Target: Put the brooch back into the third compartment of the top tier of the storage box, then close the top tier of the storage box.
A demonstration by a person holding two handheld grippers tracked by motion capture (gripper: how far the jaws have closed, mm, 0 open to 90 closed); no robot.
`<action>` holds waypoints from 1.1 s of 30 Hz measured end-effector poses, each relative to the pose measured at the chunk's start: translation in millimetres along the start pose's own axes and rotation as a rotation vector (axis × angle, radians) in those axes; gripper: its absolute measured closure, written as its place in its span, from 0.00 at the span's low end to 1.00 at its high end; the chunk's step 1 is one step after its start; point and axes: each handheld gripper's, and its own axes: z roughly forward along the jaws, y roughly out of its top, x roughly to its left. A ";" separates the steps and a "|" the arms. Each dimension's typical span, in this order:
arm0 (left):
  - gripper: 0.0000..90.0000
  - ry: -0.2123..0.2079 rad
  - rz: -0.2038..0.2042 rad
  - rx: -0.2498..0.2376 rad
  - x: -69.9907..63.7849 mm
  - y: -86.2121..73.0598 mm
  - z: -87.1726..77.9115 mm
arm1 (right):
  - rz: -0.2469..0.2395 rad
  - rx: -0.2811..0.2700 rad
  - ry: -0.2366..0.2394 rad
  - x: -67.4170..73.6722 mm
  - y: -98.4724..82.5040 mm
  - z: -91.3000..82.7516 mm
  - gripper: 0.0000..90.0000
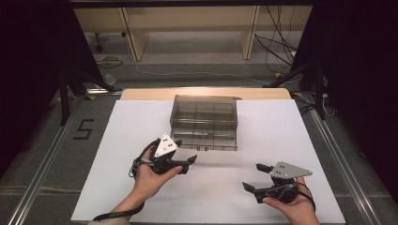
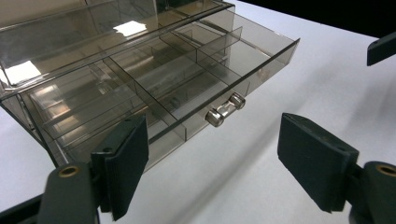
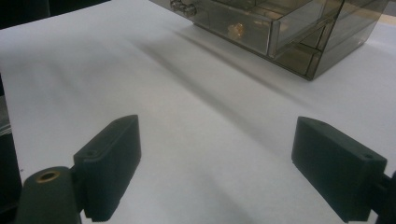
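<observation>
A smoky see-through drawer box [image 1: 204, 117] stands at the middle of the white table top [image 1: 281, 131]. Its lower drawer [image 2: 187, 88] is pulled out, showing several empty-looking compartments, and has a clear bar handle [image 2: 225, 109] with metal ends. My left gripper [image 1: 187, 165] sits just in front of the box's left corner, its jaws open and angled toward the handle with nothing between them [image 2: 212, 140]. My right gripper [image 1: 254, 176] hovers low near the table's front right, open and empty [image 3: 215, 126], facing left across the bare table. A small brass-coloured piece [image 3: 236, 29] shows through the drawer front.
The table top ends close behind the box at a wooden strip [image 1: 141, 93]. Beyond it are floor cables [image 1: 277, 42] and stand legs [image 1: 300, 70]. One jaw of the right gripper [image 2: 380, 46] pokes into the left gripper view at the upper right.
</observation>
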 end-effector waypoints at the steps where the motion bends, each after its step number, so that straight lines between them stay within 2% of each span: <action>1: 0.28 0.003 0.003 0.000 -0.3 -0.4 -0.3 | 0.001 0.000 0.000 0.0 0.0 -0.2 0.18; 27: 0.29 -0.001 -0.016 -0.010 2.4 -5.4 1.7 | 0.029 -0.008 -0.003 -7.5 -1.1 1.0 0.18; 33: 0.31 0.007 -0.007 -0.009 0.0 -5.4 1.5 | 0.026 -0.014 -0.003 -7.5 -1.7 -1.5 0.18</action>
